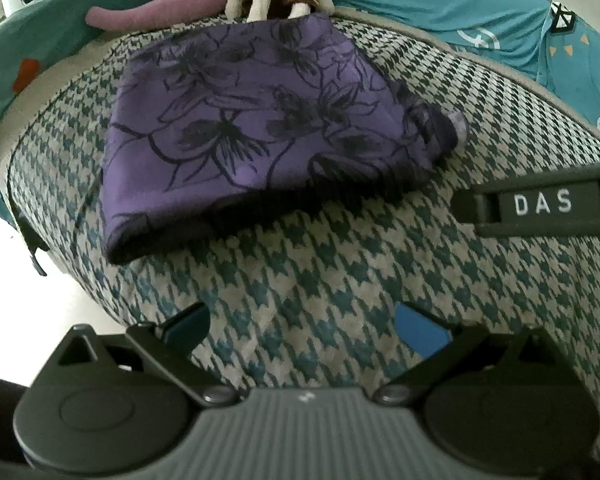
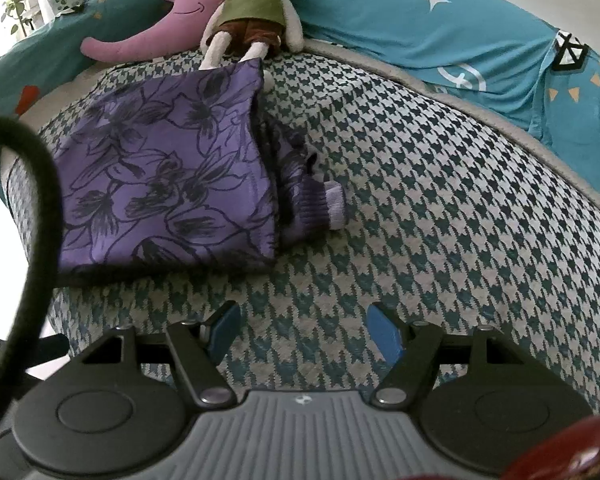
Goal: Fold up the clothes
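Both hand-held grippers hang empty above a houndstooth-patterned bed cover [image 2: 440, 184]: the left hand-held gripper [image 1: 314, 326] with its blue-padded fingers spread apart over bare cover, the right hand-held gripper [image 2: 300, 330] likewise parted and clamped on nothing. Ahead of the left gripper, and ahead and to the left of the right one, lies the purple floral garment [image 1: 236, 120], already doubled into a compact, roughly rectangular packet resting flat, well clear of either set of fingers. A ribbed cuff [image 2: 334, 204] protrudes from the packet's right edge, toward the right gripper's side, so the fold appears nearly complete, with perhaps this stray end left to tuck or one closing fold to make. Beyond the garment, a plush rabbit [image 2: 252, 12] touches its far edge, beside a purple plush toy [image 2: 148, 36] and a teal quilt [image 2: 440, 36].
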The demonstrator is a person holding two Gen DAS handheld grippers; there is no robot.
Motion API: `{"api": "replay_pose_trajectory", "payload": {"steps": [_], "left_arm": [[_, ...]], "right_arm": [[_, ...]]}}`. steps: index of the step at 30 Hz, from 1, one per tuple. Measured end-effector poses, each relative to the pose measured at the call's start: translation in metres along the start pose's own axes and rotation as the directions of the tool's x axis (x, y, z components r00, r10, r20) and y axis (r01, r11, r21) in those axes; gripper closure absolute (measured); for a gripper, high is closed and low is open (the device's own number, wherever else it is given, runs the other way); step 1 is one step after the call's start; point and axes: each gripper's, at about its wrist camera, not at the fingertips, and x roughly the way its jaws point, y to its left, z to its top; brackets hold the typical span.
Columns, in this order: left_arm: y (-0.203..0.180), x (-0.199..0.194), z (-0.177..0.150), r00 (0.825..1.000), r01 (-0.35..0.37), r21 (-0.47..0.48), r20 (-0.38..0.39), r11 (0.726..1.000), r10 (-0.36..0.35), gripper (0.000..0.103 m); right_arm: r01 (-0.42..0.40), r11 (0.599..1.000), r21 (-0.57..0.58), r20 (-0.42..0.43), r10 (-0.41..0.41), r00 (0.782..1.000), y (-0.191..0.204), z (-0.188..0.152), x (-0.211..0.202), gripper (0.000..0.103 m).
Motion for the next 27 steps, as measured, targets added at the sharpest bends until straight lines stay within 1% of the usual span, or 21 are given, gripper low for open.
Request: {"api": "replay_pose_trajectory", "payload": {"steps": [6, 19, 23, 27], "left_arm": [[0.005, 0.003, -0.002, 1.000, -0.007, -0.008, -0.008, 1.000, 0.007, 0.000], [0.027, 0.007, 0.003, 0.999, -0.049, -0.074, -0.007, 0.996, 0.048, 0.000], [0.034, 0.006, 0.008, 0.998, -0.066, -0.108, 0.000, 0.992, 0.066, 0.000], [0.040, 0.003, 0.014, 0.995, -0.089, -0.128, 0.027, 0.988, 0.093, 0.000]], "right_arm": [[-0.020, 1.000, -0.007, -0.010, 0.019, 1.000, 0.004, 0.000, 0.004, 0.032], [-0.056, 0.998, -0.009, -0.010, 0.056, 0.998, 0.010, 0.006, 0.013, 0.032], [-0.068, 0.998, -0.005, -0.002, 0.068, 0.998, 0.009, 0.007, 0.013, 0.032], [-0.073, 0.997, 0.007, 0.009, 0.073, 0.997, 0.007, 0.007, 0.011, 0.032]]}}
